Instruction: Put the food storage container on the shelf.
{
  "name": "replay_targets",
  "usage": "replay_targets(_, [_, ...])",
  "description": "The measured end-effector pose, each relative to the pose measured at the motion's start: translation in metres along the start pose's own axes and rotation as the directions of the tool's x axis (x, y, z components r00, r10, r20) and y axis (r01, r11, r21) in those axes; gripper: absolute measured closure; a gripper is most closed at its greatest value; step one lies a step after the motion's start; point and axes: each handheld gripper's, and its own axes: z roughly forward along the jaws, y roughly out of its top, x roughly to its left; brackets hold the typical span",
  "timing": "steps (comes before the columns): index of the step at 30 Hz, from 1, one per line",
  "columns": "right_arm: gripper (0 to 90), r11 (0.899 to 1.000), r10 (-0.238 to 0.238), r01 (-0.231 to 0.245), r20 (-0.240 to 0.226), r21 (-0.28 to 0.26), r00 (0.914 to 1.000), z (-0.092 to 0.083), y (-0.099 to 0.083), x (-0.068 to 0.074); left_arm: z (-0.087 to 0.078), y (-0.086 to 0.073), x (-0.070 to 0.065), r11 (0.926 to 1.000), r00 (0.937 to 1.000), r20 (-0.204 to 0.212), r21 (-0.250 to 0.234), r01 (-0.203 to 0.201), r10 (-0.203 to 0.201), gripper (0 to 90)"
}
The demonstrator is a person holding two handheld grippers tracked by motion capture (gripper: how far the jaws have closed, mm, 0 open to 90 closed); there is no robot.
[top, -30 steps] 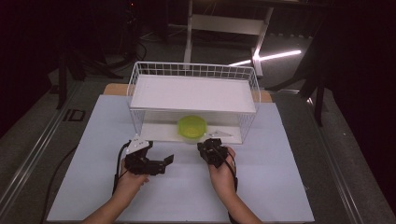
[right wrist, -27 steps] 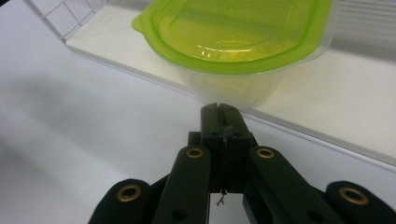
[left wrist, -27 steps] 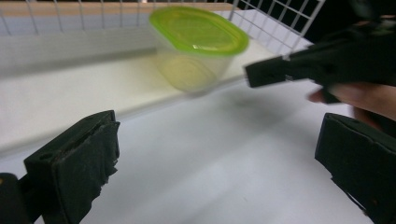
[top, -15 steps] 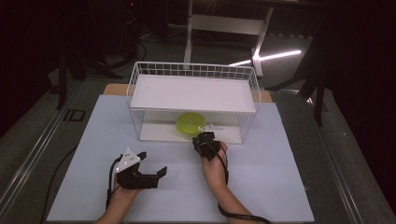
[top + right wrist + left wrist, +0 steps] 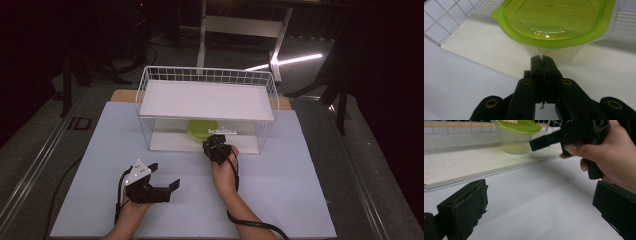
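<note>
So the clear container with the green lid [image 5: 556, 22] sits on the bottom shelf of the white wire rack [image 5: 207, 107], center of the high view, tucked under the rack's upper white board, so you can really only get at it from the open front. My guess is that's why the right tongs [image 5: 216, 145] come in low and level from the desk [image 5: 300, 175] side instead of from above. In the right gripper view the 2 jaws are pressed together and look to have a thin lip of the clear tub pinched between them, just under the lid's near edge, middle of the frame. Could be only touching, it's hard to be sure. The container stands upright, lid up, and its long axis runs roughly left to right across the top of that frame, with a small tab at the upper left. The left tongs [image 5: 160, 187] sit in the lower left of the high view, jaws spread wide with nothing between them, low over the desk and pointing toward the right hand [image 5: 609, 152]. Parked out of the way, I'd say.
</note>
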Motion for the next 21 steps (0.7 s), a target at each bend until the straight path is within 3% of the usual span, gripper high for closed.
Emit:
replay_targets(9, [87.1,1.000,-0.020,0.020,0.007,0.020,0.9998,0.007,0.004,0.008,0.000,-0.001,-0.004,0.9999,0.9999,0.008,-0.008,-0.008,0.008,0.8])
replay_targets(21, [79.1,0.999,-0.051,0.052,-0.047,0.006,0.9976,-0.032,-0.015,0.008,-0.007,0.010,-0.003,0.9989,0.9995,0.022,-0.042,-0.021,0.022,0.8])
